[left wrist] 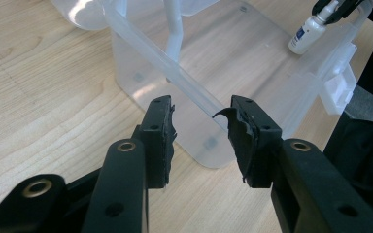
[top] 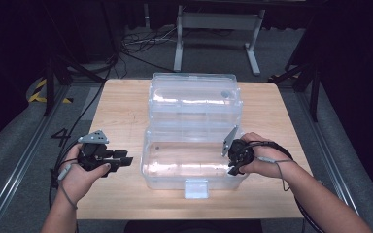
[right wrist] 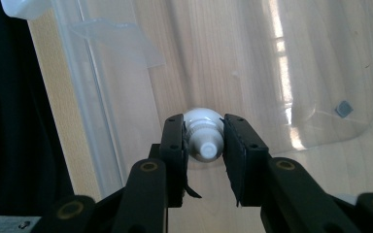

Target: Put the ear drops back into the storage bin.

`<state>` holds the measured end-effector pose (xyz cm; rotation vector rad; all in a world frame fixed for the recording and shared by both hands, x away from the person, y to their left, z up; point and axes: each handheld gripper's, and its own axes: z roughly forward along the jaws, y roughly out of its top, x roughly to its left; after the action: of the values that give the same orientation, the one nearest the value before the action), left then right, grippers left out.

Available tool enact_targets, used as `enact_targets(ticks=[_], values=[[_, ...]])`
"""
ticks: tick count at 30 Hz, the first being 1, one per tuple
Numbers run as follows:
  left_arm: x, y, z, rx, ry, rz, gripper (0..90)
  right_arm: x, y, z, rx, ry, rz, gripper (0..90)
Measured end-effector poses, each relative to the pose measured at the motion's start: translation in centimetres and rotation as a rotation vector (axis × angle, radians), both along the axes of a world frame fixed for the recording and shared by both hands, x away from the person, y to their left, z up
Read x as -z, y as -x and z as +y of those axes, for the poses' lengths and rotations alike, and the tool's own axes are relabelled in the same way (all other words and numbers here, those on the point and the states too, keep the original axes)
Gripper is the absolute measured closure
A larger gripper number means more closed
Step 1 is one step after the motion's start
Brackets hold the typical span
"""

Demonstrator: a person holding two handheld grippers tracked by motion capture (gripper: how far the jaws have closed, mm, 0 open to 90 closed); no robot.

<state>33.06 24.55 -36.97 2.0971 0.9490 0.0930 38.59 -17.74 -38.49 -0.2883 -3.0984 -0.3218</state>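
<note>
Right gripper view has the right gripper [right wrist: 204, 141] clamped on a small white bottle [right wrist: 201, 127], cap toward the camera, over the clear box's [top: 194, 180] 3 o'clock end. Lower it gently and let go only once it rests on the floor. Left gripper view adds the bottle's label and the left gripper [left wrist: 201, 127] standing wide and empty.

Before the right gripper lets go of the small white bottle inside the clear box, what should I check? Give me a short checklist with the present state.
1. Right gripper grips the white bottle at its cap end: ok.
2. Clear box lid open: ok.
3. Bottle inside the box walls: ok.
4. Bottle resting on the box floor: cannot tell.
5. Left gripper open, empty, outside the box: ok.
6. Box floor under the bottle free of other things: ok.
</note>
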Motion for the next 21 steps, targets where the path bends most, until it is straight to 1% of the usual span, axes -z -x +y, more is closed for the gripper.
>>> enact_targets(ticks=[6, 7, 14, 18, 20, 21], values=[[0.02, -0.01, 0.02, 0.0, -0.001, 0.001, 61.6, 0.24, -0.04, 0.04, 0.003, 0.0, 0.0, 71.4], [0.02, -0.01, 0.02, 0.0, 0.0, 0.001, 61.5, 0.35, -0.09, 0.03, -0.003, 0.003, 0.0, 71.4], [0.01, -0.01, 0.07, -0.001, 0.0, 0.001, 61.5, 0.44, -0.03, 0.17, -0.003, 0.018, 0.005, 71.3], [-0.04, 0.04, 0.06, 0.0, 0.003, 0.0, 61.5, 0.46, -0.05, 0.15, 0.008, 0.0, 0.023, 68.4], [-0.02, 0.02, 0.08, 0.001, 0.001, 0.0, 61.5, 0.39, -0.03, 0.11, 0.007, -0.004, 0.019, 67.3], [-0.01, 0.01, 0.09, 0.002, 0.0, 0.001, 61.5, 0.31, -0.07, 0.07, 0.005, -0.014, 0.015, 66.5]])
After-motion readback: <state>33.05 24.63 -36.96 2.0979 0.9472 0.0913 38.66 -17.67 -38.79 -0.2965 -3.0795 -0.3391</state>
